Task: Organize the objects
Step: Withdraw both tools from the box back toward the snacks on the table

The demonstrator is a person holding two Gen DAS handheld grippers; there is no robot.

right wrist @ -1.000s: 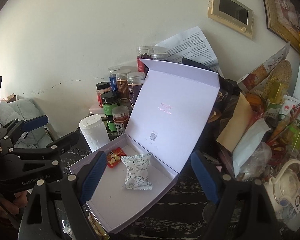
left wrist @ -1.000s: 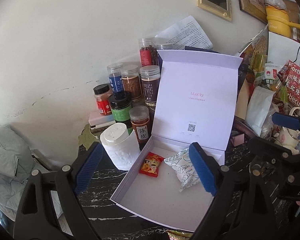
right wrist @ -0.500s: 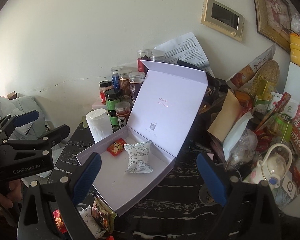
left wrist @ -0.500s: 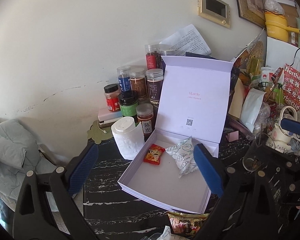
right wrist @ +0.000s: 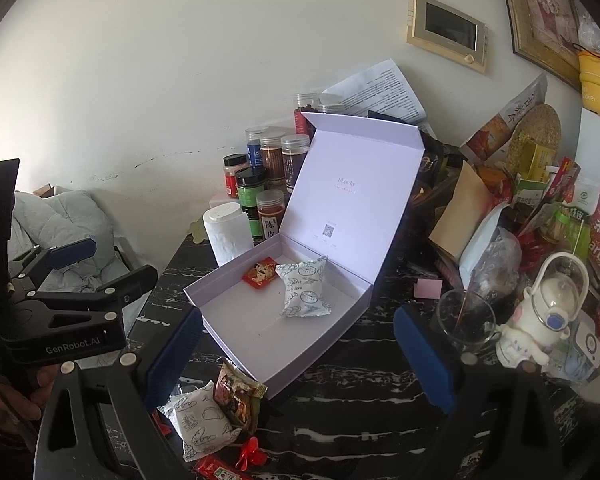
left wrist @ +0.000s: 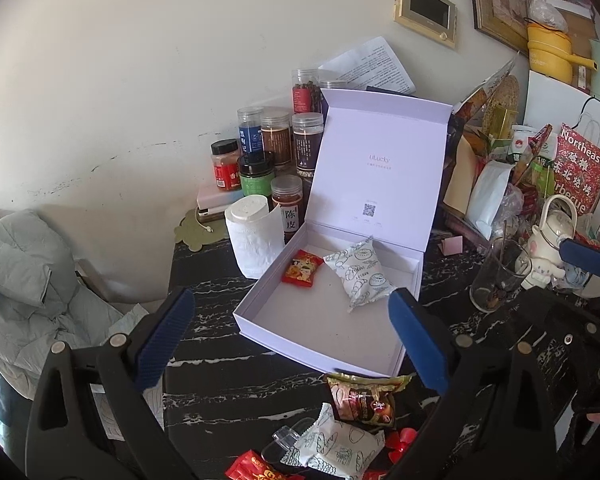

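Observation:
An open lilac box (left wrist: 312, 342) (right wrist: 300, 360) stands on the black marble table with its lid upright. Inside lie a small red packet (left wrist: 302, 268) (right wrist: 260, 273) and a white patterned packet (left wrist: 360, 278) (right wrist: 304, 290). Loose on the table in front of the box are a brown snack packet (left wrist: 362, 398) (right wrist: 236, 396), white patterned packets (left wrist: 336, 446) (right wrist: 198, 420) and a red packet (left wrist: 256, 470). My left gripper (left wrist: 290, 296) is open and empty, held back from the box. My right gripper (right wrist: 298, 316) is also open and empty, over the box's near corner.
Several spice jars (left wrist: 276, 144) and a paper roll (left wrist: 254, 240) stand behind the box on the left. A glass (right wrist: 466, 320), a white kettle (right wrist: 552, 304) and heaped bags (right wrist: 540, 184) crowd the right. A grey jacket (left wrist: 24, 272) lies off the table's left edge.
Both grippers have drawn back from the box, which now looks smaller. The loose packets on the table in front of it have come into view. Both jaws stand a little wider.

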